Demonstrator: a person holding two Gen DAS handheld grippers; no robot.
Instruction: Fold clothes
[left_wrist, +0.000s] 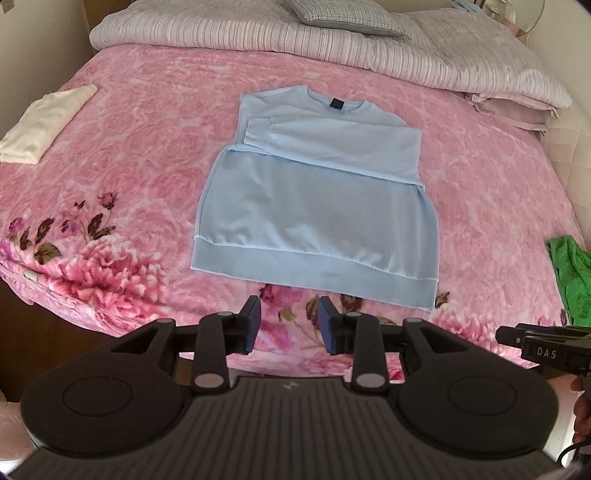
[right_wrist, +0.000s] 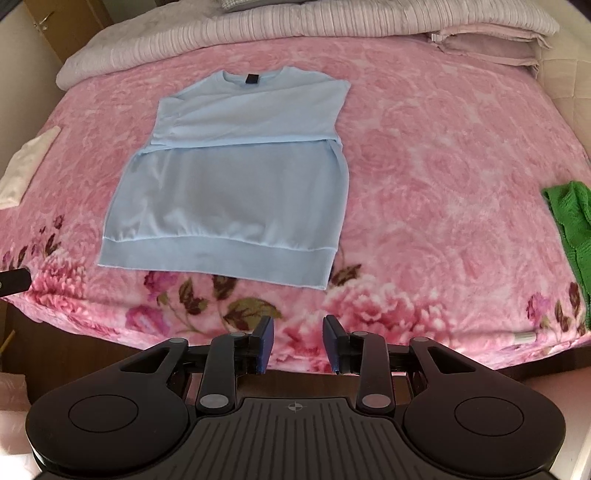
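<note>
A light-blue sweatshirt (left_wrist: 314, 206) lies flat on a pink floral blanket (left_wrist: 480, 192) covering a bed, its collar toward the headboard and its ribbed hem toward the near edge. Both sleeves are folded across the chest, forming a paler band over the upper half of the garment. The left gripper (left_wrist: 289, 325) hangs above the near edge of the bed, just short of the hem, its blue-padded fingers apart with nothing between them. The right gripper (right_wrist: 298, 343) hangs likewise over the flowered border of the blanket, to the right of the sweatshirt's lower corner, its fingers also spread and empty. A folded white garment (left_wrist: 44, 123) rests near the left edge of the bed, well apart from the sweatshirt. A crumpled green garment (right_wrist: 569, 232) lies at the right edge. A striped grey quilt (left_wrist: 258, 40) is bunched along the head of the bed, with a stack of folded pink bedding (right_wrist: 491, 46) beside it.
</note>
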